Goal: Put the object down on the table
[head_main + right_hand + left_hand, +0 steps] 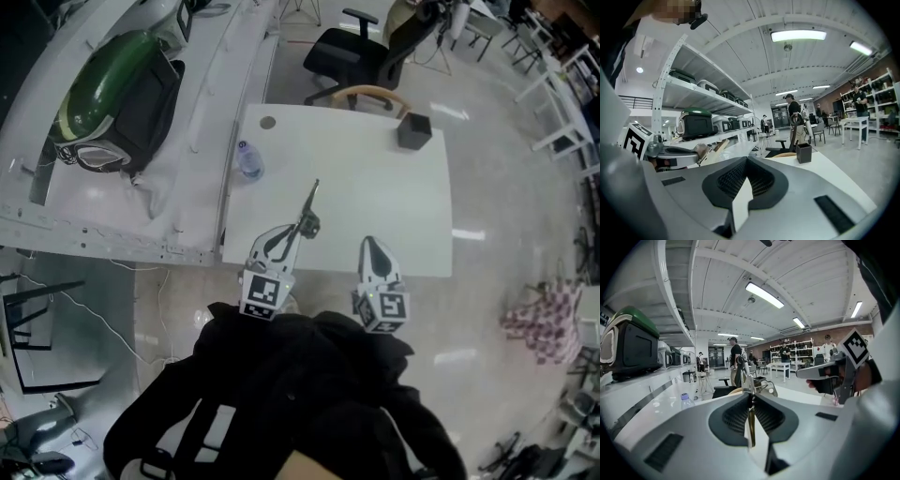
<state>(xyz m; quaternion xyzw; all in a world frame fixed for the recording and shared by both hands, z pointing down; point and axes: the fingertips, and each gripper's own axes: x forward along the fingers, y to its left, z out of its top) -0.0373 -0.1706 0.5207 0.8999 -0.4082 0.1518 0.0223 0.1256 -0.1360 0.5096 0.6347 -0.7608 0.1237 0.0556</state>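
My left gripper (302, 225) hangs over the near part of the white table (380, 211), shut on a slim metal tool with a wood-coloured handle (310, 202) that points away from me. In the left gripper view the handle (751, 423) stands edge-on between the pads (740, 416), and its metal end (749, 383) sticks out past the tips. My right gripper (368, 246) hovers beside it over the table's near edge, jaws together with nothing in them (746, 161). From the right gripper view the left gripper (670, 154) and the tool (710, 152) show at the left.
A black square holder (413, 130) stands at the table's far right corner. A clear water bottle (248, 160) stands near its left edge. A wooden chair back (375, 94) and a black office chair (352, 52) sit beyond. A shelf with a green-black case (122, 94) runs along the left.
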